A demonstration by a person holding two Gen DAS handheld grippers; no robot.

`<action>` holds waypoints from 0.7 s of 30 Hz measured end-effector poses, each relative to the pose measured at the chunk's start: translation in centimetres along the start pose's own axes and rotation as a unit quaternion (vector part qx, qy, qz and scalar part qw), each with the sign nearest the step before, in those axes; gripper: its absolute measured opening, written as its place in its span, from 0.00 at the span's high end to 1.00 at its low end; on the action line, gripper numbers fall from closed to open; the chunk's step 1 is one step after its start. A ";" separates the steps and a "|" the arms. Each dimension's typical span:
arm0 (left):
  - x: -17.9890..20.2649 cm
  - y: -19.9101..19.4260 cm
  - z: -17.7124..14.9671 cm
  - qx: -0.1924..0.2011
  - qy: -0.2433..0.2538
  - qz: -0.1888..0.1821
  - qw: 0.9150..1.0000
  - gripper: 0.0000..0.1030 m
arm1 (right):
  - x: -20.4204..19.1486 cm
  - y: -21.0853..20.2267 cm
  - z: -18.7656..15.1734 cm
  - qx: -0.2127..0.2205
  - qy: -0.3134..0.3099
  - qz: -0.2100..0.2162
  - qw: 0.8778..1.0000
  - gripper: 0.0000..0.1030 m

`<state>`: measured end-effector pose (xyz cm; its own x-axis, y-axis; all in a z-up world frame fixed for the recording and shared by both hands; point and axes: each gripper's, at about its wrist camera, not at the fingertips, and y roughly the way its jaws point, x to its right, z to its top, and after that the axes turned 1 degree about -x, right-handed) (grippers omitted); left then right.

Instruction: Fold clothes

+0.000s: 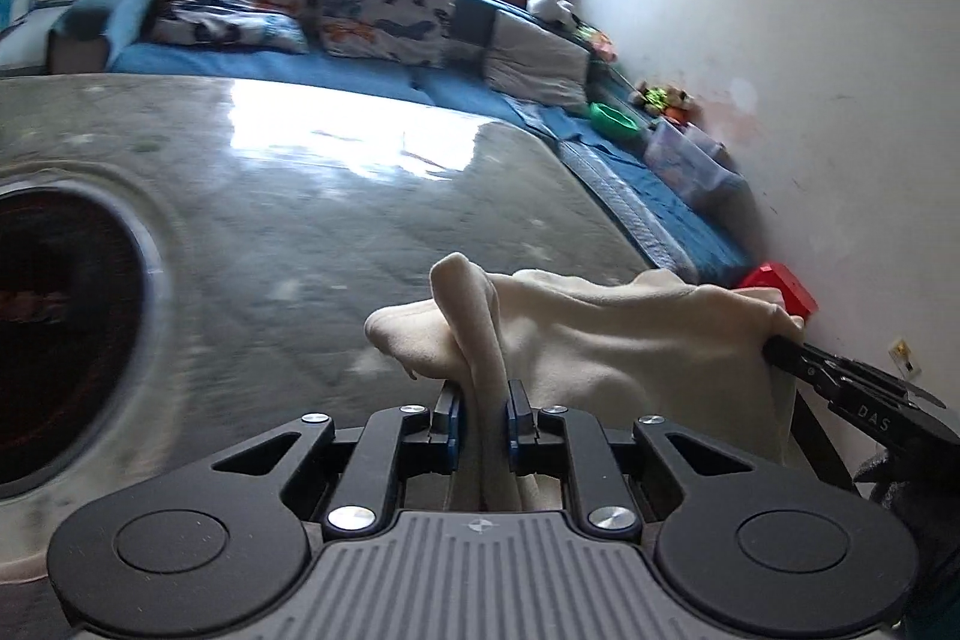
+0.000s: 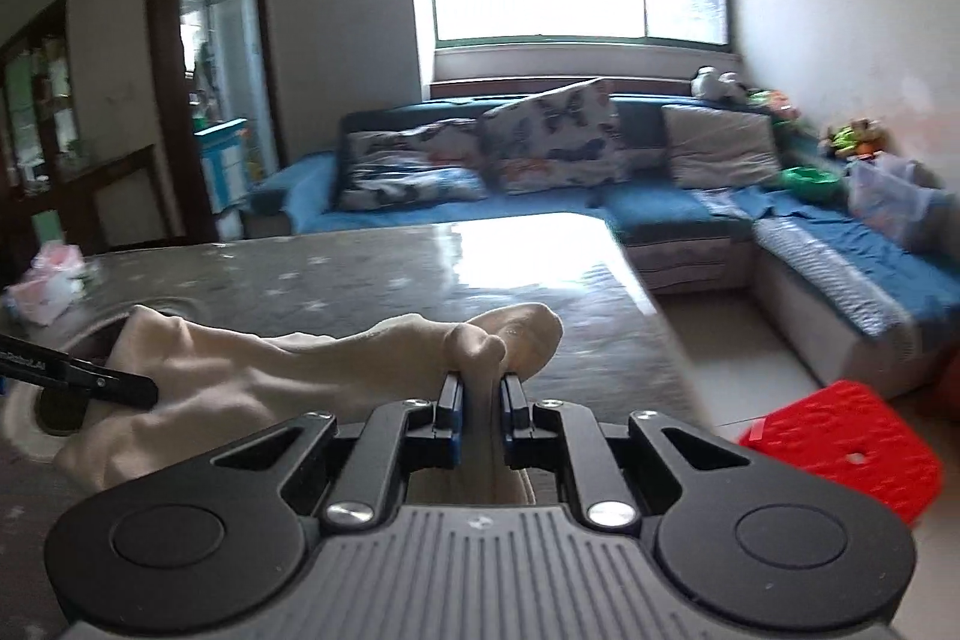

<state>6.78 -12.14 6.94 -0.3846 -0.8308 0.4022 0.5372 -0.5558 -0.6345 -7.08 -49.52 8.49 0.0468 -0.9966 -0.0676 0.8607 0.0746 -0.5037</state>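
Observation:
A cream garment [image 1: 606, 334] is stretched between both grippers above the grey table [image 1: 336, 196]. My left gripper [image 1: 483, 406] is shut on a bunched corner of it, the cloth rising between the blue pads. At the right of the left wrist view, the right gripper's fingers [image 1: 780, 349] pinch the other end. In the right wrist view, my right gripper [image 2: 481, 400] is shut on a fold of the cream garment [image 2: 336, 364], and the left gripper's fingertips [image 2: 144, 391] hold the cloth at the left. The garment hangs slack between them over the grey table [image 2: 372, 280].
A dark round recess [image 1: 54, 328] is set into the tabletop at the left. A blue sofa [image 2: 660, 196] with butterfly cushions wraps around the far side and right. A red stool [image 2: 852, 454] stands on the floor by the table's right edge. A tissue pack [image 2: 45, 286] lies far left.

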 end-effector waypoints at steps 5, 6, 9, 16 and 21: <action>2.4 3.0 0.2 -0.016 0.013 -0.009 1.000 0.85 | 2.7 0.5 -0.2 -0.007 0.005 -0.031 0.999 0.90; 2.7 3.6 0.2 -0.019 0.015 -0.010 1.000 0.85 | 3.1 0.7 -0.3 -0.008 0.006 -0.036 0.999 0.90; 3.1 4.9 0.1 -0.028 0.016 -0.015 0.999 0.85 | 4.5 1.2 -0.7 -0.014 0.010 -0.052 0.998 0.90; 2.8 7.6 -0.4 -0.062 0.021 0.004 0.998 0.78 | 6.7 3.5 -2.6 -0.053 0.023 -0.074 0.996 0.89; 2.1 7.5 -0.1 -0.061 0.029 0.029 0.997 0.74 | 7.5 4.6 -3.5 -0.081 0.021 -0.092 0.992 0.85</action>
<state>9.98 -18.07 2.96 -0.4000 -0.8567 0.3257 0.4660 -0.4961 -0.7326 -4.52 -56.50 2.65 -0.1268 -0.9919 0.0039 0.7597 -0.0996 -0.6426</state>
